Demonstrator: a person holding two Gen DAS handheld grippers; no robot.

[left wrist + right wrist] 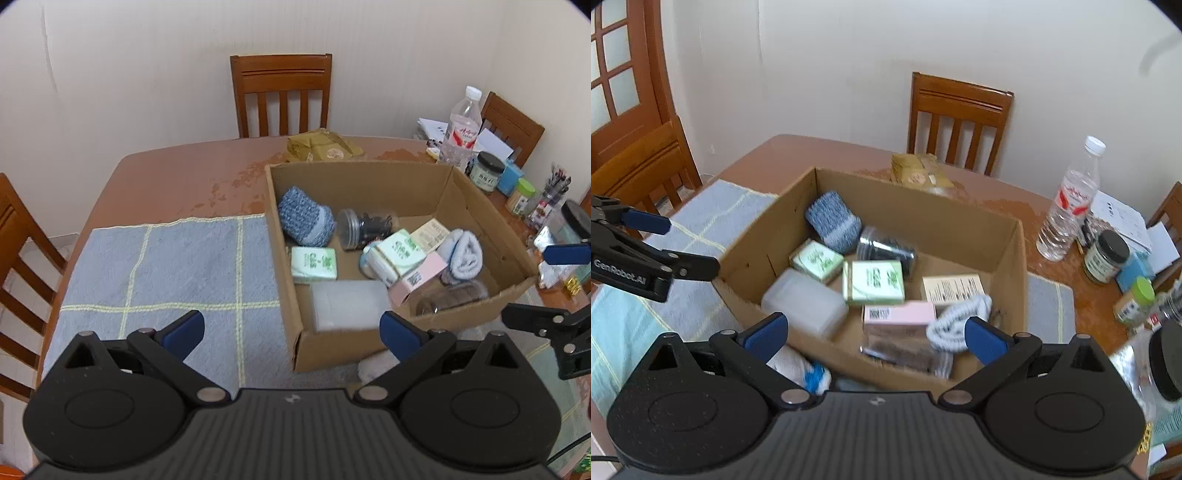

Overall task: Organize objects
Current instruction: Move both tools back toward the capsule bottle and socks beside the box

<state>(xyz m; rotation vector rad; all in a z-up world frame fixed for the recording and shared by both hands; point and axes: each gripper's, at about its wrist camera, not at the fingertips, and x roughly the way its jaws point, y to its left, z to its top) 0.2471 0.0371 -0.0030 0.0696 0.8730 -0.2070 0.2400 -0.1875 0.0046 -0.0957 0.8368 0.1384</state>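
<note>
Cardboard box (373, 177) on the bench (177, 173), right of a blue checked cloth (162, 273), already loaded: rolled blue knit (304, 218), dark jar (365, 229), green packets (314, 262), pink carton (421, 277), white towel roll (463, 254), frosted tub (347, 304). Seemingly near done; white item (798, 365) left just outside the near wall. Left hand-held gripper (291, 332) and right hand-held gripper (875, 334) both spread wide, holding nothing.

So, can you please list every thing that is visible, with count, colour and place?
cardboard box: one, brown, on table
knitted roll: one, blue, box's far left corner
green boxes: two, in box
pink box: one, in box
plastic container: one, translucent, box's near left corner
cloth: one, blue with yellow lines, left of box
water bottle: one, clear, right of box
chairs: brown, around table
left gripper: open, empty
right gripper: open, empty
</note>
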